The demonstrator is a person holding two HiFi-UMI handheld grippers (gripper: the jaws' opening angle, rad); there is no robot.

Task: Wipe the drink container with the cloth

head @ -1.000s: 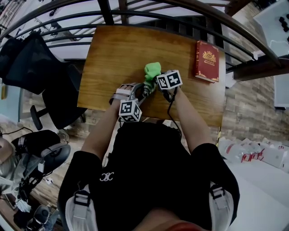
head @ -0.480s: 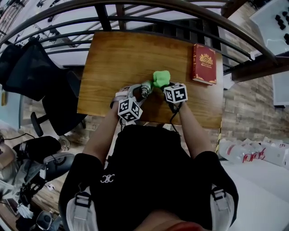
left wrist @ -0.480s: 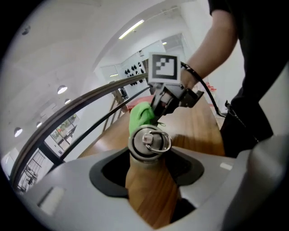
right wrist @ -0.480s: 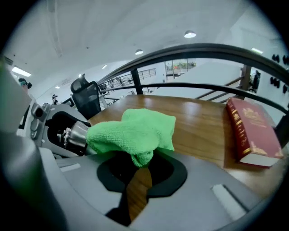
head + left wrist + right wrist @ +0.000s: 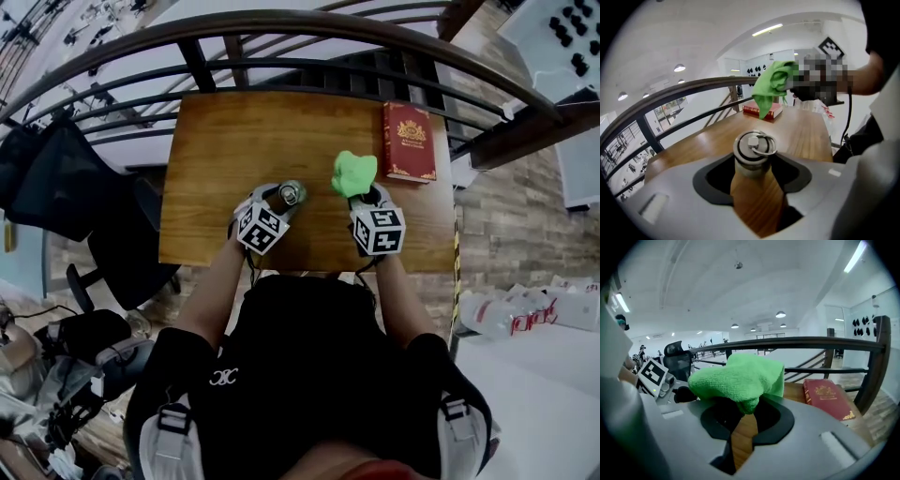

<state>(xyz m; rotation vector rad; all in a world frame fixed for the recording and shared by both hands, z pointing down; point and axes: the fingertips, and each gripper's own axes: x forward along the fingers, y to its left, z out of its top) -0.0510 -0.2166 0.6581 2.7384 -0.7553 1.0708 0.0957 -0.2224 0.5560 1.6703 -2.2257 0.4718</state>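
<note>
With the left gripper (image 5: 275, 201) clamped around the bottle (image 5: 752, 159) and the right gripper (image 5: 367, 195) pinching the green cloth (image 5: 353, 172) just right of the bottle, I'd press the cloth flat against the bottle's side, keeping the bottle steady.

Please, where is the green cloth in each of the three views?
Head view: green cloth right of centre.
Left gripper view: green cloth upper middle.
Right gripper view: green cloth at centre, pinched between the jaws.
Shared landmark: the red book, in all three views.
</note>
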